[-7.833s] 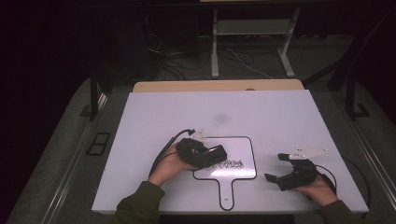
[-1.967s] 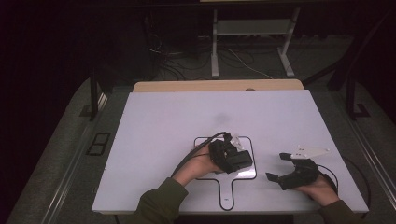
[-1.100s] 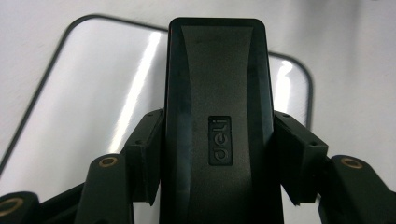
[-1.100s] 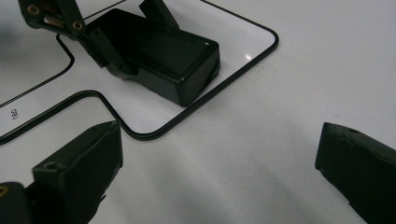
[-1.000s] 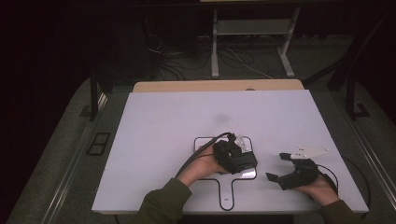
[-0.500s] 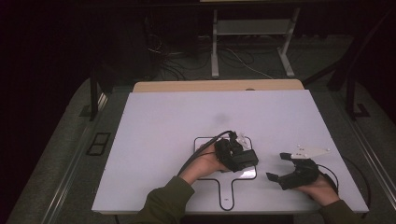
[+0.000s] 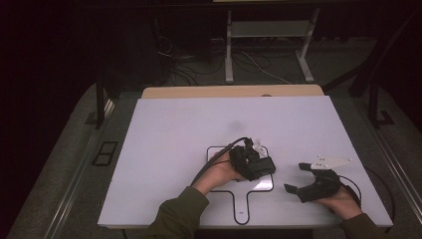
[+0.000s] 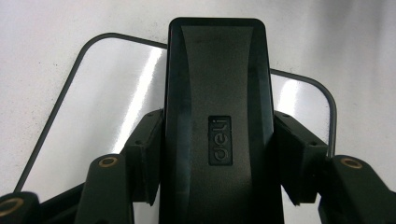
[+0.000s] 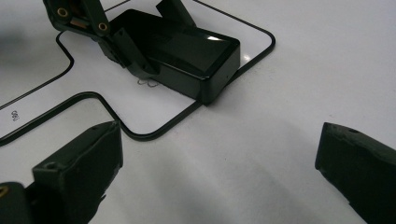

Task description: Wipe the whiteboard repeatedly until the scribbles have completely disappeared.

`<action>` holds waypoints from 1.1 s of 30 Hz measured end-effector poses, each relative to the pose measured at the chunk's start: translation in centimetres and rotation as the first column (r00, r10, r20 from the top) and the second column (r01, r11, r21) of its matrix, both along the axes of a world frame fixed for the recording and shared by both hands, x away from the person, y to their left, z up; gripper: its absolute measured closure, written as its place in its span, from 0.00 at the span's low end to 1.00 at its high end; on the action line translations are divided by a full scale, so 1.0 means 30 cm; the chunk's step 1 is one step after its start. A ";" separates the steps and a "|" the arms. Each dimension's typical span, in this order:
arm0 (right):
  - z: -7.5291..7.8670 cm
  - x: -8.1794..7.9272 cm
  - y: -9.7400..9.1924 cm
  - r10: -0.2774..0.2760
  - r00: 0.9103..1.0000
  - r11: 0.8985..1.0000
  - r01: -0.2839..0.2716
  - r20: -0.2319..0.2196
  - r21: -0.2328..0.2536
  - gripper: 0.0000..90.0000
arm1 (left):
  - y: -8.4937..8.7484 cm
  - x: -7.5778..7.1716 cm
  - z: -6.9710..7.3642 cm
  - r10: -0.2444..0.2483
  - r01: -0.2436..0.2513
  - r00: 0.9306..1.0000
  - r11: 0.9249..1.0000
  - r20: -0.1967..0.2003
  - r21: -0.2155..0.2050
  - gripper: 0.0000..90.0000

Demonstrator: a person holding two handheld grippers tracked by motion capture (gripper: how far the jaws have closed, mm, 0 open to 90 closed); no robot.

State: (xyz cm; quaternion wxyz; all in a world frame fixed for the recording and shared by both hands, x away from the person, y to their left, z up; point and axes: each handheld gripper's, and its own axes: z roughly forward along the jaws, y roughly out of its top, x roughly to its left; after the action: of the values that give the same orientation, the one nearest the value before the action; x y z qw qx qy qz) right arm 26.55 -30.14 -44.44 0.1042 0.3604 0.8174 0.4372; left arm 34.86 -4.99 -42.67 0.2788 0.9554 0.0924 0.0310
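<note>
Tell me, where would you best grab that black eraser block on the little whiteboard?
Across its two long flat sides, near the middle, coming in from the short end. The black eraser is a narrow, straight-sided block, and the left gripper already clamps it that way with a finger on each side.

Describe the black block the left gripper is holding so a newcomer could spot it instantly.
On the white table, find the small paddle-shaped whiteboard with a thin black outline near the front edge. The eraser lies on its right half, clamped between the left gripper jaws. It is a glossy black rectangular block with "deli" embossed on top.
</note>
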 end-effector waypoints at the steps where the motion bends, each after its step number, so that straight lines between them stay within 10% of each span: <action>1: 0.000 0.000 0.000 0.000 1.000 1.000 0.000 0.000 -0.001 0.00 | -0.004 -0.008 0.000 -0.003 0.003 1.000 1.000 -0.003 -0.004 0.44; 19: 0.002 -0.002 -0.001 0.003 1.000 1.000 -0.003 0.004 -0.004 0.00 | 0.007 -0.023 0.002 -0.029 0.027 0.999 0.999 -0.041 -0.042 0.43; 33: 0.003 -0.002 0.000 0.002 1.000 1.000 -0.002 0.006 -0.004 0.00 | 0.010 -0.029 0.009 -0.020 0.020 0.999 1.000 0.048 0.018 0.44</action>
State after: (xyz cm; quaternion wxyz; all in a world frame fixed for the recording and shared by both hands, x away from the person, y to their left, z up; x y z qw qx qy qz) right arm 26.50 -30.14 -44.35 0.1067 0.3579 0.8185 0.4365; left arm 34.01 -4.69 -42.39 0.2727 0.9577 0.0758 0.0521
